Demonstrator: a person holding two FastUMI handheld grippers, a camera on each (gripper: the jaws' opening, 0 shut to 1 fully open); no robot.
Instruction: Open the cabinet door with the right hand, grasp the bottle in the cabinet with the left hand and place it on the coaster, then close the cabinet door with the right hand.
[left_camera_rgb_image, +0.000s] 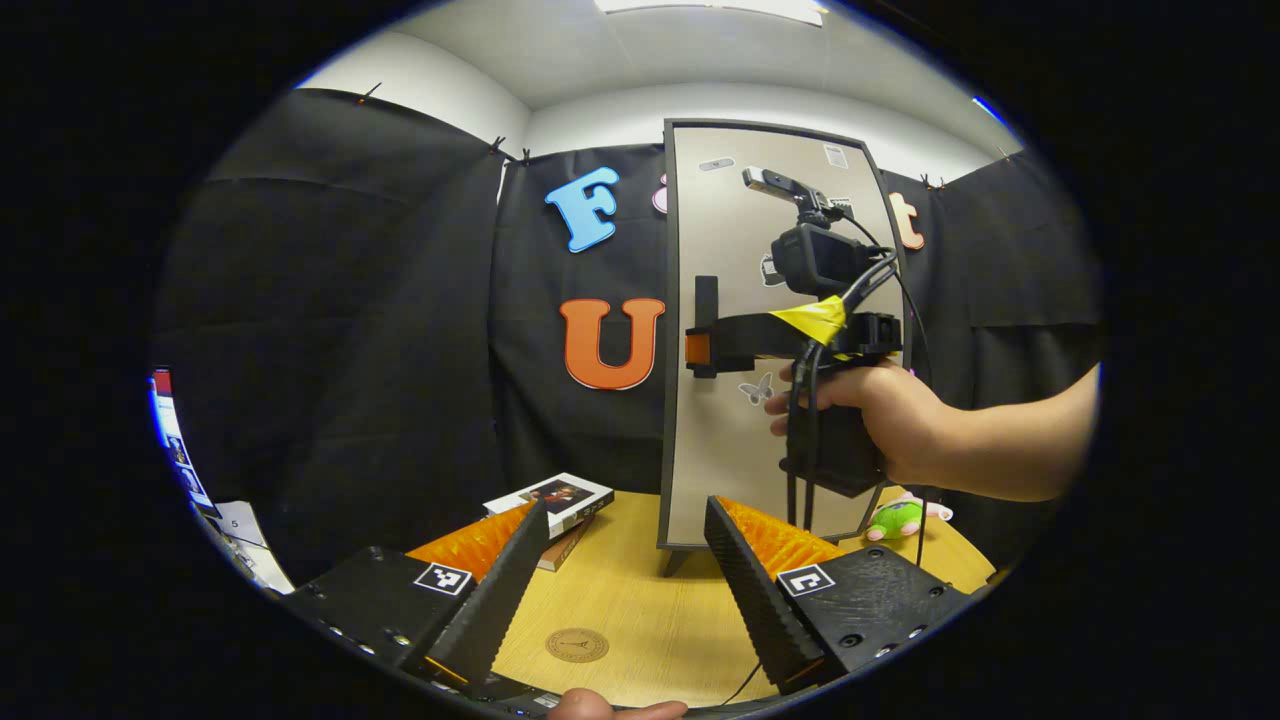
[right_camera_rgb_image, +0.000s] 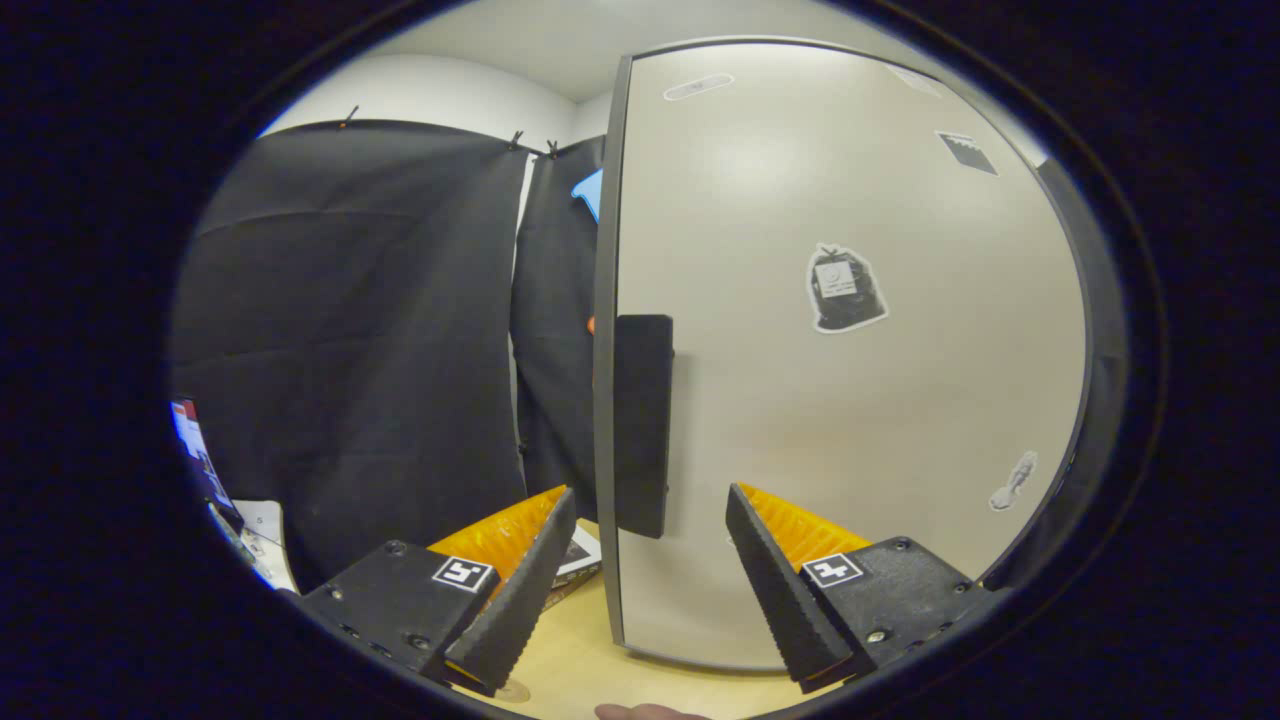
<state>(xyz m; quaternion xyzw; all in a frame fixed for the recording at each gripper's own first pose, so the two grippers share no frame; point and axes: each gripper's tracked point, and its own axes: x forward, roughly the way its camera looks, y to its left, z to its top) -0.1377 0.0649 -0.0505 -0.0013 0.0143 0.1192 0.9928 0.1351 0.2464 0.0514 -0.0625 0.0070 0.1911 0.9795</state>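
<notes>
A tall cabinet (left_camera_rgb_image: 720, 450) stands on the round wooden table with its beige door (right_camera_rgb_image: 850, 420) shut, so the inside is hidden. A dark vertical handle (right_camera_rgb_image: 642, 425) sits near the door's left edge. My right gripper (right_camera_rgb_image: 650, 490) is open, and the handle's lower end lies between its fingers without touching either. In the left gripper view a hand holds the right gripper (left_camera_rgb_image: 700, 345) up at the handle (left_camera_rgb_image: 706, 300). My left gripper (left_camera_rgb_image: 626, 503) is open and holds nothing, low over the table. A round brown coaster (left_camera_rgb_image: 577, 645) lies on the table just in front of it.
A book (left_camera_rgb_image: 550, 500) lies on the table (left_camera_rgb_image: 640, 590) left of the cabinet. A green plush toy (left_camera_rgb_image: 895, 518) lies to the cabinet's right, under the forearm. Papers (left_camera_rgb_image: 235, 525) lie at the far left beyond the table edge.
</notes>
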